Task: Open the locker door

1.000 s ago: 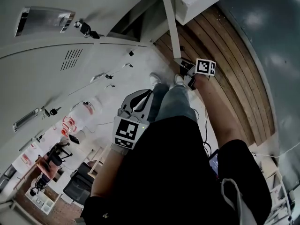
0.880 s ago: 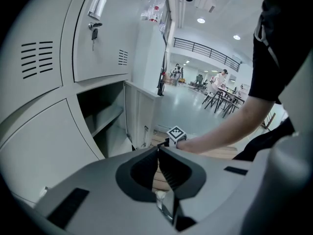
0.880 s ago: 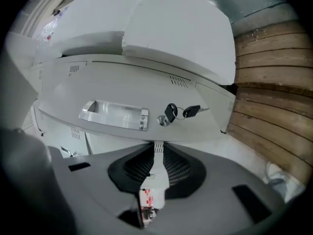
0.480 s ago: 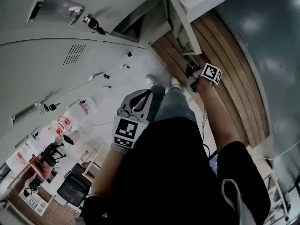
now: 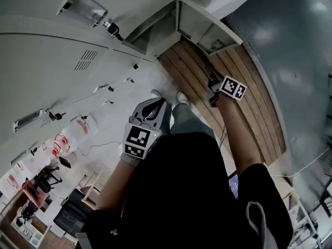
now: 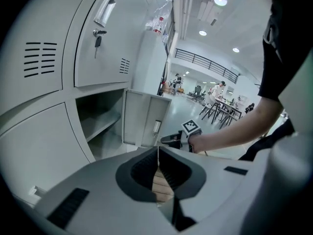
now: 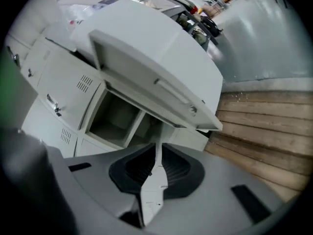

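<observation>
The grey locker door point(image 5: 199, 22) stands swung open on the bank of lockers, and its inner face shows. Beside it gapes the bare compartment point(image 5: 155, 35). My right gripper point(image 5: 212, 84) hangs just below the door's free edge, apart from it. Its jaws have just closed and are shut with nothing between them. In the right gripper view the door point(image 7: 161, 77) juts out above the shut tips point(image 7: 157, 155), with the compartment point(image 7: 115, 116) behind. My left gripper point(image 5: 157, 104) is shut and empty, held back near my legs. It looks at the door point(image 6: 142, 119) and the right gripper point(image 6: 171, 140).
Closed lockers with keys in their locks point(image 6: 98, 38) sit above and beside the open one. A wooden plank floor point(image 5: 249, 118) runs under my right arm, with a grey wall point(image 5: 301, 61) beyond. My shoes point(image 5: 179, 95) stand near the locker base. Desks and chairs point(image 5: 36, 191) lie behind.
The door has swung from edge-on to wide open, baring the compartment. My right gripper, earlier against the door's lower edge, now stands off from it. The left gripper has hardly moved.
</observation>
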The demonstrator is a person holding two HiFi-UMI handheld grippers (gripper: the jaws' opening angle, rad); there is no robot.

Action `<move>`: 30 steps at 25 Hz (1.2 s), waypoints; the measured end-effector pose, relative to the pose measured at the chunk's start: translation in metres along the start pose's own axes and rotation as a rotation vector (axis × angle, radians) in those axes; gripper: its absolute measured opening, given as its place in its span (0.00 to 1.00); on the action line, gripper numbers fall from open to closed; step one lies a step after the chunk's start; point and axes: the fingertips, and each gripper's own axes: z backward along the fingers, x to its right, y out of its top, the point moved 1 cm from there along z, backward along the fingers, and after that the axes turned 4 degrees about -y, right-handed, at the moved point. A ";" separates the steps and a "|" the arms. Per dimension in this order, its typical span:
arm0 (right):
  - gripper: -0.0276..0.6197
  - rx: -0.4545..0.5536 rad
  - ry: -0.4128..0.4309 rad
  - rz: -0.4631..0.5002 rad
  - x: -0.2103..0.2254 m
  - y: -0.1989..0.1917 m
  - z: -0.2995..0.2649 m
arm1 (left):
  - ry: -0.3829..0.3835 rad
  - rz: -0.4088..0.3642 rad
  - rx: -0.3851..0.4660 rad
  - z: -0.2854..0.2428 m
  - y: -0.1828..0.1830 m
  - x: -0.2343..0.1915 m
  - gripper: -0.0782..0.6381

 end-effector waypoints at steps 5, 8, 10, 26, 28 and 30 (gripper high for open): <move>0.13 -0.024 0.026 0.240 -0.083 -0.003 0.027 | -0.002 0.015 0.046 0.011 0.015 -0.012 0.14; 0.13 -0.024 0.081 0.436 -0.153 -0.005 0.045 | -0.001 -0.001 0.113 0.026 0.038 -0.015 0.14; 0.13 -0.007 0.133 0.580 -0.200 0.003 0.052 | 0.014 -0.004 0.168 0.035 0.055 -0.020 0.14; 0.13 0.261 0.294 1.107 -0.394 -0.004 0.108 | 0.100 -0.067 0.454 0.124 0.128 -0.035 0.14; 0.13 0.283 0.325 1.123 -0.402 -0.011 0.110 | 0.102 -0.084 0.471 0.127 0.129 -0.035 0.14; 0.13 0.283 0.329 1.136 -0.404 -0.017 0.111 | 0.097 -0.111 0.492 0.130 0.132 -0.032 0.14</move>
